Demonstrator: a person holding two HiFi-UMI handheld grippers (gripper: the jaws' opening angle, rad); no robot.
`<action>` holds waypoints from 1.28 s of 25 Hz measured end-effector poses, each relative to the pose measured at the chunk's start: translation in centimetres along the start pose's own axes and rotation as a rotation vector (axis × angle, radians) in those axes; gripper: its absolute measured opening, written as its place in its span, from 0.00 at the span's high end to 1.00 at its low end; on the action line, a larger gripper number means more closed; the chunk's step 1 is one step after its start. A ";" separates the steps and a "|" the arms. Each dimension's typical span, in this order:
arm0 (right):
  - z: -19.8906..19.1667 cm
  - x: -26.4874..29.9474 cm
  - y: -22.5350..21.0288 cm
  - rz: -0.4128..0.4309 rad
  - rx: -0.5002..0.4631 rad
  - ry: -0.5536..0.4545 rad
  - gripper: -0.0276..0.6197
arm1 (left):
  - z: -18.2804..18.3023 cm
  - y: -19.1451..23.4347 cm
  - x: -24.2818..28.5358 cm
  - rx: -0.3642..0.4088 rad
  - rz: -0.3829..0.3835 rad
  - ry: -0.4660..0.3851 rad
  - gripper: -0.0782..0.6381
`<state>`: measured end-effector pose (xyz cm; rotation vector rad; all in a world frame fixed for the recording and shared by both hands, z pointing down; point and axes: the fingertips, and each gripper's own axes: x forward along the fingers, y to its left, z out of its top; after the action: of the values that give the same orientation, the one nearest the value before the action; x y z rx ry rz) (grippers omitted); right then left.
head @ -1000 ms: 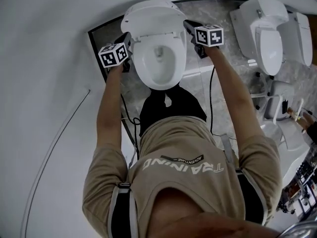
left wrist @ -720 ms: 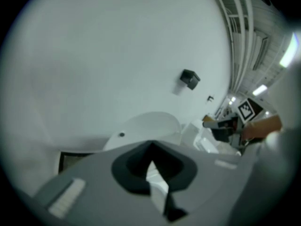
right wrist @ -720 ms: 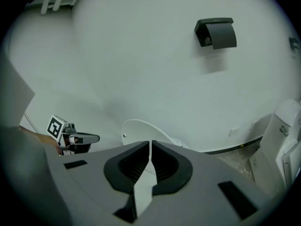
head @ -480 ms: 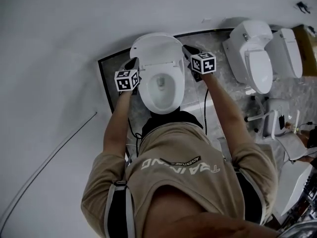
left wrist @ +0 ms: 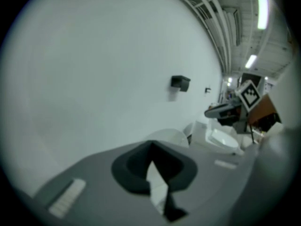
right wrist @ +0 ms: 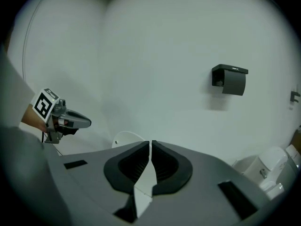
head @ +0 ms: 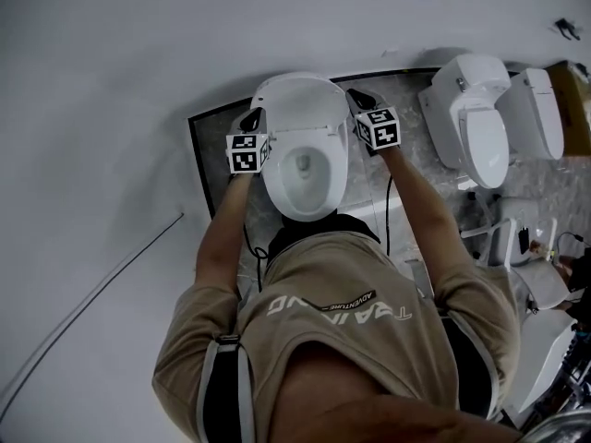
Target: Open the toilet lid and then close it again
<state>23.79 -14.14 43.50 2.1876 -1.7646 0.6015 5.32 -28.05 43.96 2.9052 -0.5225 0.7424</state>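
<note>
Currently the left arm (head: 218,238) and right arm (head: 420,212) are stretched forward and down, one on each side of the toilet (head: 277,181). The left gripper (head: 256,113) is clamped on the left rim of the lid (head: 295,100) and the right gripper (head: 354,93) on the right rim; a white sliver is seen between each pair of jaws. The lid is tilted up off the seat (head: 331,169), hinged at the end nearest the wall (head: 138,63). Its long axis is lined up with the bowl.
</note>
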 end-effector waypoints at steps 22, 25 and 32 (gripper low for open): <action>-1.6 14.5 -1.8 0.262 0.018 0.392 0.92 | -3.9 0.8 10.9 -0.043 -0.077 0.175 0.89; -2.6 14.7 -1.1 0.289 0.005 0.429 0.92 | -4.7 1.1 11.0 -0.064 -0.078 0.192 0.89; -3.8 13.4 1.0 0.370 -0.071 0.486 0.94 | -4.8 -0.2 10.6 -0.078 -0.118 0.209 0.89</action>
<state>24.55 -24.16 53.15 1.4993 -1.8743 1.0315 12.02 -30.20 53.28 2.7168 -0.3462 0.9700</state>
